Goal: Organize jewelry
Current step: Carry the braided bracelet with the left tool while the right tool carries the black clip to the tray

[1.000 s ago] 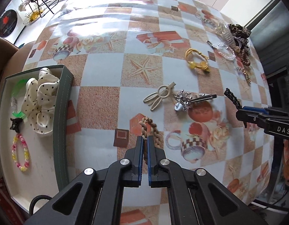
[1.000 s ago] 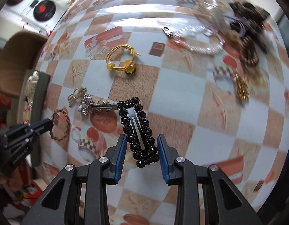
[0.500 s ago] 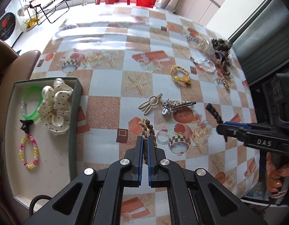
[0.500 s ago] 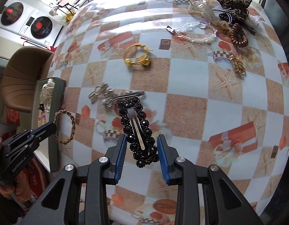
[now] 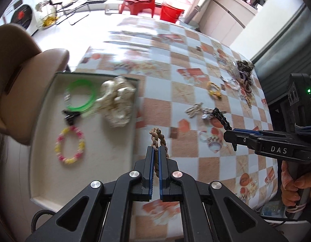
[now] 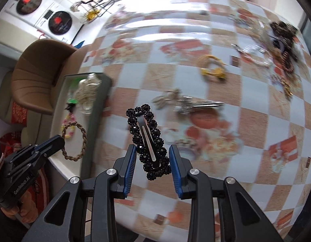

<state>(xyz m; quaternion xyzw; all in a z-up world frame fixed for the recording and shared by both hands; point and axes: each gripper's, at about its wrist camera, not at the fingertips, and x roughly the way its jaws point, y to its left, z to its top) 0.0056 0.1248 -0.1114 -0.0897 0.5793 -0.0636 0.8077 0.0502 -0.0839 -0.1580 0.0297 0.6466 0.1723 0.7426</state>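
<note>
My left gripper is shut on a brown braided hair tie and holds it in the air by the right wall of the jewelry tray. The hair tie hangs from the left gripper in the right wrist view. My right gripper is shut on a black beaded hair clip, held above the table; it shows from the side in the left wrist view. The tray holds a green bangle, a white dotted scrunchie, a pink-yellow bead bracelet and a small black clip.
On the checked tablecloth lie a beige clip, a silver clip, a yellow hair tie and a heap of jewelry at the far right. A brown chair stands left of the tray.
Both grippers have lifted and swung left toward the tray, each carrying its piece. The tray now lies right in front of the left gripper.
</note>
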